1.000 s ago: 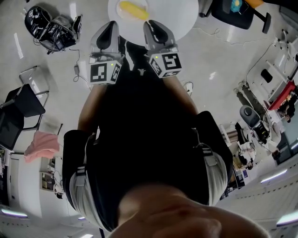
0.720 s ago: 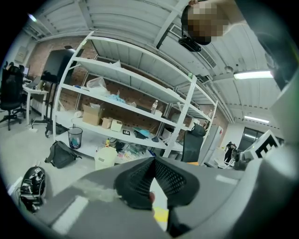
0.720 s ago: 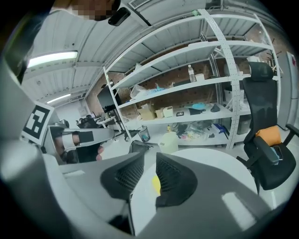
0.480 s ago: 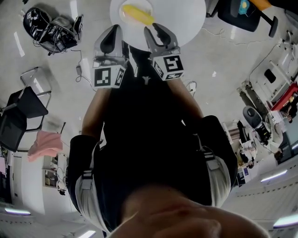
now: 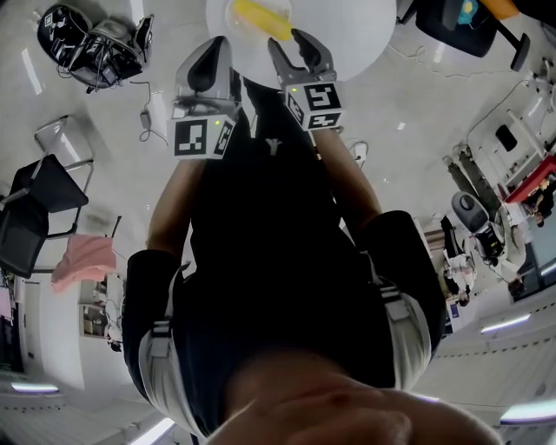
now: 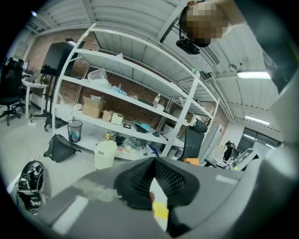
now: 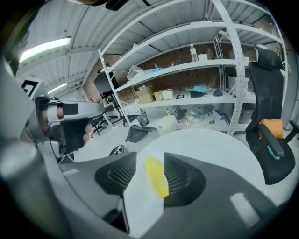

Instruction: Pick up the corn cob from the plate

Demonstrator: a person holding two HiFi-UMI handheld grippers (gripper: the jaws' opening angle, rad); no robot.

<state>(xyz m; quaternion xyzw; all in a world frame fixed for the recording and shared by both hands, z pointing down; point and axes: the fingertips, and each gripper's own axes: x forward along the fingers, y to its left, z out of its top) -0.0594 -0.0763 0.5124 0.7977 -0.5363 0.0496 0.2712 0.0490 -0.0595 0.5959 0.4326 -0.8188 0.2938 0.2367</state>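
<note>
In the head view, the white plate (image 5: 236, 23) at 12 o'clock is hard to tell from the white table (image 5: 347, 35). The corn cob (image 5: 261, 18) lies on the plate, its long axis running from 10 to 4 o'clock. The right gripper (image 7: 150, 158) has just been opening its jaws, which stand apart with the cob showing in the gap, unpressed. The left gripper (image 6: 153, 162) has its jaws together on nothing.

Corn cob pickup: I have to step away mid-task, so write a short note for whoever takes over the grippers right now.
Left gripper: shut, empty, near the table's edge.
Right gripper: open, its jaws have just been opening; the corn cob lines up between them, not gripped.
The cob lies on the plate on the round white table.
Done: the approach.
Left to do: close the right gripper on the cob and lift it off the plate.
</note>
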